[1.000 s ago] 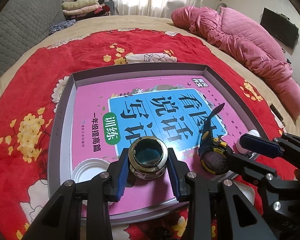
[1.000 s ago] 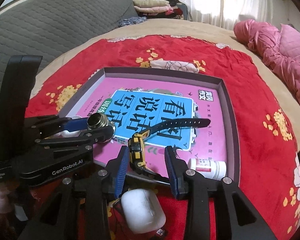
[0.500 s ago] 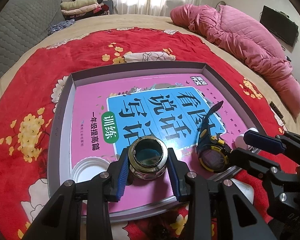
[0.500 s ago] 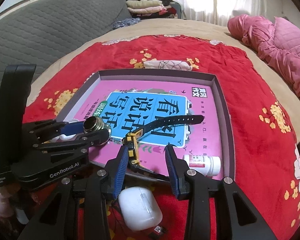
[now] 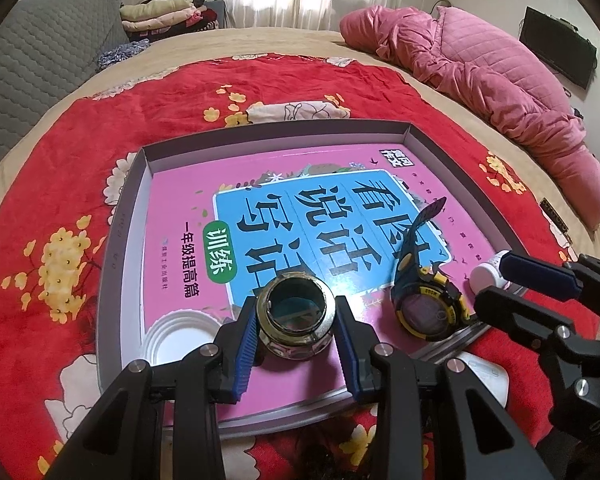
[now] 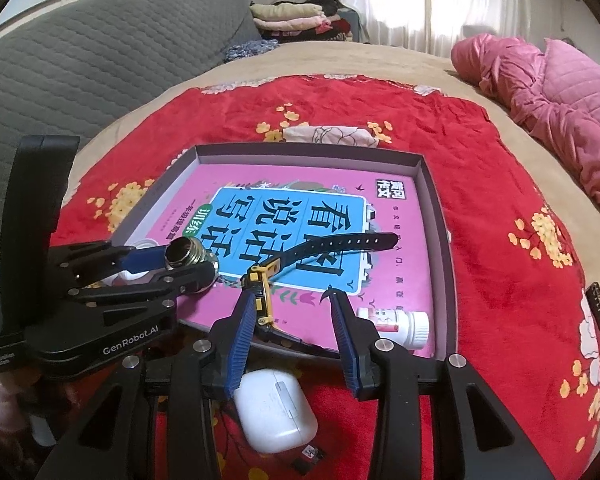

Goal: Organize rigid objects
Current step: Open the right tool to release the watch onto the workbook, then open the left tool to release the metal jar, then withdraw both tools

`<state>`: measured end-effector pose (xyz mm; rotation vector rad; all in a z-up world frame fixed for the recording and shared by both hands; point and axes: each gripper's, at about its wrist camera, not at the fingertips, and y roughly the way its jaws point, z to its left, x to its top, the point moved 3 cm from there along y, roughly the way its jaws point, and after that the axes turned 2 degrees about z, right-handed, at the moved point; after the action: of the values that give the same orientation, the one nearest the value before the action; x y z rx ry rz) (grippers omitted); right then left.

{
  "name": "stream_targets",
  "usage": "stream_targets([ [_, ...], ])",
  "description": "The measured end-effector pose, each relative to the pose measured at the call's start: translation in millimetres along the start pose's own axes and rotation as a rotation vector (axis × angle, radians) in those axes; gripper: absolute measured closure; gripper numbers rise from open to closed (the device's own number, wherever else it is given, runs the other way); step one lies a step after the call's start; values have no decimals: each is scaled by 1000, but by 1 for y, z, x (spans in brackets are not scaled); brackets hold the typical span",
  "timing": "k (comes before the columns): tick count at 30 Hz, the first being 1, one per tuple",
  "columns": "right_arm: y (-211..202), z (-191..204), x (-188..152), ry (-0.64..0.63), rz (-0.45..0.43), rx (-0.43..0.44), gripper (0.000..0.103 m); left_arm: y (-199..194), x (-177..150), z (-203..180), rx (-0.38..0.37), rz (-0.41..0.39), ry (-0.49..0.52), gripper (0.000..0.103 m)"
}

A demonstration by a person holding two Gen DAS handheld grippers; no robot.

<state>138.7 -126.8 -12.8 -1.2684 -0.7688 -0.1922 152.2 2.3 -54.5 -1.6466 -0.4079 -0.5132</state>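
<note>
The left gripper point(image 5: 296, 330) is clamped on the glass jar point(image 5: 296, 314) near the tray's point(image 5: 120, 248) front edge; the right gripper point(image 6: 292, 322) gapes beside the watch point(image 6: 300, 264). Slippery glass might squirt free.

1 jar point(image 5: 296, 314), 1 watch point(image 5: 426, 304), 1 bottle point(image 6: 396, 322), 1 tray point(image 5: 118, 248).

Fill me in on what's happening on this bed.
A person with a claw in each hand is sorting small things into a shallow box lined with a pink book. The left claw is clamped on a small glass jar standing on the book. The right claw is open around a yellow-and-black watch lying in the box. A white pill bottle lies in the box's corner; a white earbud case sits outside.
</note>
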Motion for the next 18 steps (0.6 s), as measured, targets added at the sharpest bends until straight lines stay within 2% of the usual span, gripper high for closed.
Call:
stream_targets([
  [5,-3,-1,0,-1,-4,-1,57,-2,0,0,21,-1,7,66],
  [18,-11,-2,1,-4,-15,-4,55,-9,-2,-1,32,-4,13,66],
])
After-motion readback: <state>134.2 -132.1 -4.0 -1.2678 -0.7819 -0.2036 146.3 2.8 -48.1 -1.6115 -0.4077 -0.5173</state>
